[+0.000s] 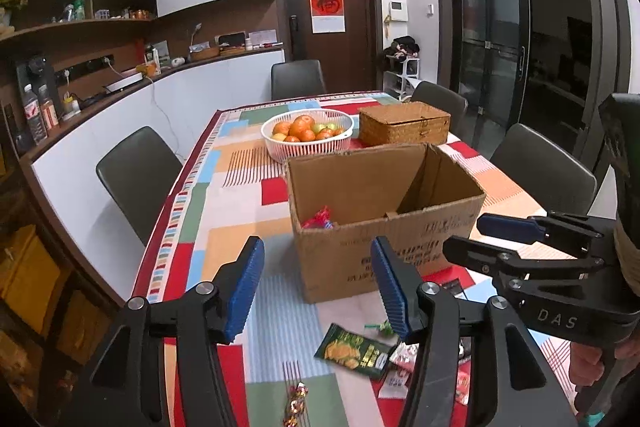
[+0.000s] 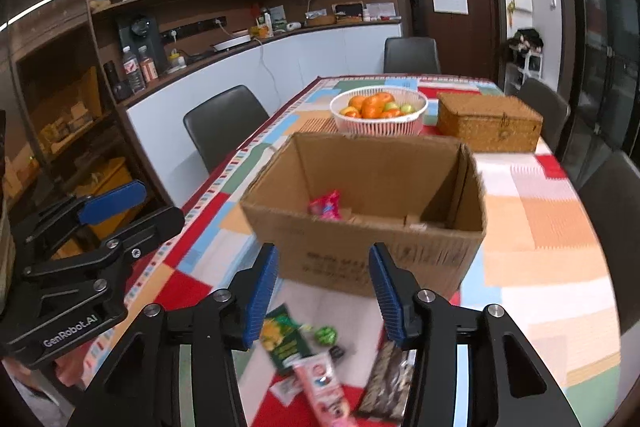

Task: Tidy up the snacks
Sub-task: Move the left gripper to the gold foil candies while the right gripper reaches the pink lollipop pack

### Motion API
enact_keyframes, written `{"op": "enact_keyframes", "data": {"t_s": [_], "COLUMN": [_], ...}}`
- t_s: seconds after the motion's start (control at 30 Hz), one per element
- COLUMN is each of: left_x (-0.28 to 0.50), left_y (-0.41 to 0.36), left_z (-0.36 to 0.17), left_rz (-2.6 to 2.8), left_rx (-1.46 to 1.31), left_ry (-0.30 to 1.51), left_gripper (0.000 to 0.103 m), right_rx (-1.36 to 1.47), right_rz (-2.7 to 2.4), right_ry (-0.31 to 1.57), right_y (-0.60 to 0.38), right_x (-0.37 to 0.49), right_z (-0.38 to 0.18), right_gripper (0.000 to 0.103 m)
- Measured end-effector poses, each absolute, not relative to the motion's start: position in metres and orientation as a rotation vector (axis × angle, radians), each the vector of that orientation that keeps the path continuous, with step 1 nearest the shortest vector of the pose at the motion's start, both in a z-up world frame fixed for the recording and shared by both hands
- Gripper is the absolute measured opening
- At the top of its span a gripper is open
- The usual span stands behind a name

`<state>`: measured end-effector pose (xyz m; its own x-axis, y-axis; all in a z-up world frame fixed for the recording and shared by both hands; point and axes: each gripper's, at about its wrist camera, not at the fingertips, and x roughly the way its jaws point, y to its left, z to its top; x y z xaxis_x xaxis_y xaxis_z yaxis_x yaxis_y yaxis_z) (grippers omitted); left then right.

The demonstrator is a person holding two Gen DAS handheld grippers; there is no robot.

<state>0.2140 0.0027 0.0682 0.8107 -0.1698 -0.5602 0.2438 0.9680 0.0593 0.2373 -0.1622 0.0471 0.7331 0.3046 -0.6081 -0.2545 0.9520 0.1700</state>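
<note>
- Table [image 1: 240,195], draped in a patchwork cloth, is carrying every item listed below.
- Cardboard box [image 1: 384,219] is standing open-topped mid-table, with a red wrapped snack [image 1: 320,218] lying inside at its near left corner.
- Wicker box [image 1: 404,126] is sitting closed beyond the cardboard box, beside a white basket [image 1: 308,135] of fruit.
- Left gripper [image 1: 318,287] is hovering above the near table edge with jaws partly apart and nothing between the pads.
- Right gripper [image 2: 324,291] is hovering alongside, jaws likewise partly apart and empty.
- Green snack packet [image 1: 352,349] is lying flat before the cardboard box, among other loose wrappers.
- Green candy [image 2: 326,335] is resting just beside that packet.
</note>
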Motion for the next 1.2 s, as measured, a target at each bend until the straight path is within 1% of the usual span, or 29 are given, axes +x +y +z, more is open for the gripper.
{"op": "enact_keyframes", "data": {"t_s": [0.07,0.2,0.63,0.83,1.2], "left_x": [0.206,0.193,0.164,0.159,0.171], "left_y": [0.005,0.010,0.029,0.034,0.042], "left_z": [0.065,0.054,0.000,-0.025,-0.069], "left_rz": [-0.212,-0.185,-0.152,-0.140,-0.140], "left_rx": [0.136,0.156,0.153,0.169,0.154], "left_ry": [0.585,0.596,0.736,0.796,0.923], "left_gripper": [0.057,0.058,0.060,0.060,0.060], "right_rx": [0.077,0.058,0.005,-0.058,-0.057], "right_rz": [0.314,0.322,0.324,0.303,0.261], "right_ry": [0.697,0.743,0.891,0.949,1.108], "right_y": [-0.159,-0.154,-0.139,-0.133,-0.135], "right_x": [0.232,0.223,0.201,0.193,0.199], "right_z": [0.042,0.027,-0.019,-0.041,-0.091], "right_gripper": [0.048,0.048,0.048,0.048,0.048]}}
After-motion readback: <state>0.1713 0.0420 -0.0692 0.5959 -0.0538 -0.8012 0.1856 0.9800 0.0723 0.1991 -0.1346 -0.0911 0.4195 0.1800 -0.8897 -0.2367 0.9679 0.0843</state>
